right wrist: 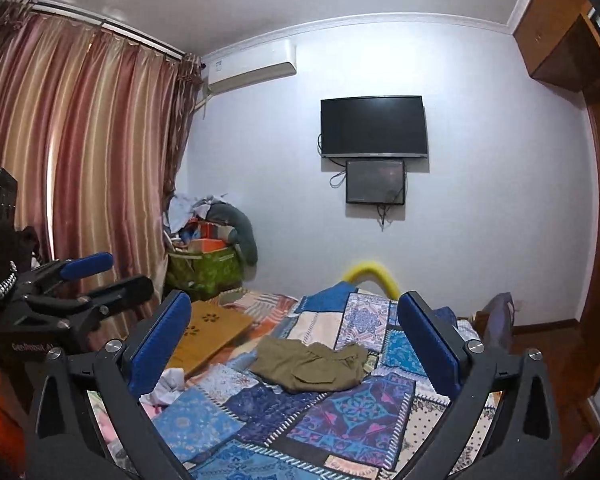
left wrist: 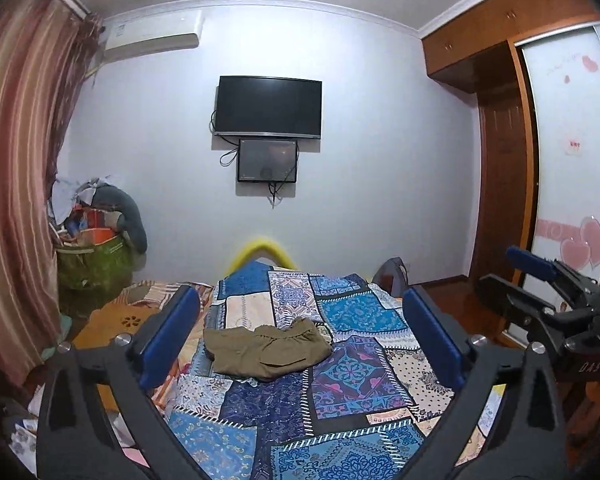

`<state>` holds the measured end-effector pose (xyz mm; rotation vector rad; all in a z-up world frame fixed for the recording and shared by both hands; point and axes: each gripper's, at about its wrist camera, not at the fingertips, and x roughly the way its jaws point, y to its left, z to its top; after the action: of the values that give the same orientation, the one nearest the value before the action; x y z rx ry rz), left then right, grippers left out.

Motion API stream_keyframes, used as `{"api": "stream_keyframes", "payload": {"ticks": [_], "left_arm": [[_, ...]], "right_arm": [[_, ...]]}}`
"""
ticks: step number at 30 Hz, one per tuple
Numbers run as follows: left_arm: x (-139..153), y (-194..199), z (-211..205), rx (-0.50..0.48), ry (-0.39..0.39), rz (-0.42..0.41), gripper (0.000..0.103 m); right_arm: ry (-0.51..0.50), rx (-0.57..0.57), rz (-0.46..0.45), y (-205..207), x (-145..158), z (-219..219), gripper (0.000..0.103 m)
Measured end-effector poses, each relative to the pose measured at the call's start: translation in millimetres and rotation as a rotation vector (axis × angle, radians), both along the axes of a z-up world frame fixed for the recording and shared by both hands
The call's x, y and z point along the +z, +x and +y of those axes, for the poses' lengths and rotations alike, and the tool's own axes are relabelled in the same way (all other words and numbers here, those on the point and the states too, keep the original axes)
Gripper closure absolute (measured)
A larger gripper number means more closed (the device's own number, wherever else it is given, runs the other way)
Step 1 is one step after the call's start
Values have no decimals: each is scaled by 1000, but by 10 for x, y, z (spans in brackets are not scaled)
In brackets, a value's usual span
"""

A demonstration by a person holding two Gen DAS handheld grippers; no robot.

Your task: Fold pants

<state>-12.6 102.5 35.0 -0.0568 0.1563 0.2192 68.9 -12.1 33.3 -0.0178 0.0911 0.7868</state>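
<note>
Olive-brown pants (left wrist: 266, 350) lie crumpled in a loose heap on the blue patchwork bedspread (left wrist: 340, 412); they also show in the right wrist view (right wrist: 312, 366). My left gripper (left wrist: 300, 336) is open and empty, held above the bed, well short of the pants. My right gripper (right wrist: 294, 338) is open and empty too, at a similar distance. The right gripper shows at the right edge of the left wrist view (left wrist: 540, 280), and the left gripper at the left edge of the right wrist view (right wrist: 92, 276).
A wooden board (right wrist: 208, 332) lies on the bed left of the pants. A green basket of clutter (right wrist: 204, 268) stands by the curtain (right wrist: 72, 160). A TV (left wrist: 268, 107) hangs on the far wall. A wardrobe (left wrist: 508, 152) is to the right.
</note>
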Motion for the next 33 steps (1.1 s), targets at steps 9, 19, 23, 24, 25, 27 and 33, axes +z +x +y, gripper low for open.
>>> {"api": "stream_keyframes", "payload": {"ticks": [9,19,23,24,25,27,33], "left_arm": [[-43,11,-21,7,20,2,1],[-89,31,6,13,6,10,1],[-94,38,17,14,7,11,0],[-90,38,17,15,7,13,0],[-92,42,21,13,6,15,0],[-92,50,28,10,3,19,0],[-104,67,35,12,2,20,0]], "right_arm": [[6,0,12,-47,-91,-65,0],[5,-2,23,-60,-96,-94,0],[8,-5,29,-55,-86,-102,0],[8,-6,30,-57,-85,-107,0],[9,-7,30,-60,-85,-115,0],[10,-6,32,-65,-83,-123,0],[8,-6,34,-73,-59,-133,0]]}}
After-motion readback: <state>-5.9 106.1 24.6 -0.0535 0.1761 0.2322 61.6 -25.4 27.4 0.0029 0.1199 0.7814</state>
